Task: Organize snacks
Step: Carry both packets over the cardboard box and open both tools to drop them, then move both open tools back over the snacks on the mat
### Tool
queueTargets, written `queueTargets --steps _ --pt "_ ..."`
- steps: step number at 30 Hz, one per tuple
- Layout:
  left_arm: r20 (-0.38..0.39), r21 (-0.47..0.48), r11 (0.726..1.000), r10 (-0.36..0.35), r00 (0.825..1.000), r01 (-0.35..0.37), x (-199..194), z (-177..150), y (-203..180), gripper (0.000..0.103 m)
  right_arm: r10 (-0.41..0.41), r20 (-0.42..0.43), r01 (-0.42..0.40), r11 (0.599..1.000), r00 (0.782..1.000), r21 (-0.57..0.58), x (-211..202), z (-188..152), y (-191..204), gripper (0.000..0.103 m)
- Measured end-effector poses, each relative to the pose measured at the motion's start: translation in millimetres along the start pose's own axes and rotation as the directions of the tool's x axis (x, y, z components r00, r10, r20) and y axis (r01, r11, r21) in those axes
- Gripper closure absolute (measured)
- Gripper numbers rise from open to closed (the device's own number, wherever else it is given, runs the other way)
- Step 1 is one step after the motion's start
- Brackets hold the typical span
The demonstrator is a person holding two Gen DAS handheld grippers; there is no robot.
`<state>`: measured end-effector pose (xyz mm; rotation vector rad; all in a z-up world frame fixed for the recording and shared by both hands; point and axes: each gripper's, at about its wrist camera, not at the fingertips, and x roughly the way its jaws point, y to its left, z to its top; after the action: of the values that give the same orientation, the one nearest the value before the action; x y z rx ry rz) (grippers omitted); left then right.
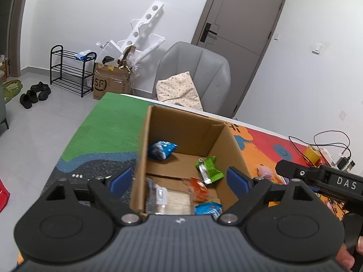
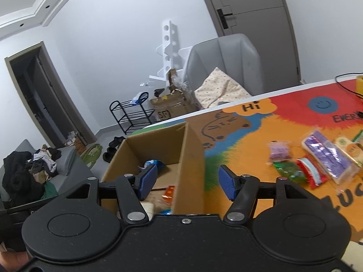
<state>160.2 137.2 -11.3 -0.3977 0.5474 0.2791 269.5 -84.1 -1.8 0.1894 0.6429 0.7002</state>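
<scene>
An open cardboard box (image 1: 229, 145) stands on the colourful mat. Inside lie a blue packet (image 1: 161, 150), a green packet (image 1: 209, 168), an orange packet (image 1: 197, 189), a white packet (image 1: 160, 195) and another blue packet (image 1: 208, 209). My left gripper (image 1: 179, 181) is open and empty, its pads on either side of the box's near end, above it. My right gripper (image 2: 188, 181) is open and empty, straddling the box's right wall (image 2: 190, 158). Loose snacks lie on the mat to the right: a purple packet (image 2: 326, 154), a pink one (image 2: 279, 151), a green one (image 2: 289, 170) and a red one (image 2: 312, 174).
A grey chair (image 1: 197, 74) with a dotted cushion stands behind the table. Cables and a yellow tape roll (image 1: 312, 154) lie at the table's far right. A shoe rack (image 1: 72, 70) and a cardboard box of clutter (image 1: 111, 81) stand on the floor.
</scene>
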Motion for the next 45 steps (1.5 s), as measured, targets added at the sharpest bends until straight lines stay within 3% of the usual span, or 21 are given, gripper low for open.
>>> queueTargets --steps 11,36,43,45 --pt "-0.009 0.048 0.997 -0.056 0.998 0.056 -3.3 -11.2 -37.5 0.009 -0.076 0.018 0.076 0.996 0.997 0.038 -34.9 -10.4 -41.6 0.023" --pt "-0.118 0.179 0.960 -0.197 0.973 0.216 23.3 -42.4 -137.8 0.009 -0.230 0.046 0.222 0.966 0.972 0.131 -84.2 -24.1 -132.8 0.022" --pt "-0.155 0.205 0.951 -0.203 0.967 0.232 37.4 -49.6 -157.1 0.009 -0.257 0.043 0.248 0.956 0.965 0.159 -85.0 -27.3 -155.2 0.000" --pt "-0.166 0.212 0.949 -0.201 0.965 0.234 42.7 -51.7 -162.2 0.009 -0.259 0.039 0.249 0.954 0.965 0.166 -83.0 -28.4 -161.3 0.000"
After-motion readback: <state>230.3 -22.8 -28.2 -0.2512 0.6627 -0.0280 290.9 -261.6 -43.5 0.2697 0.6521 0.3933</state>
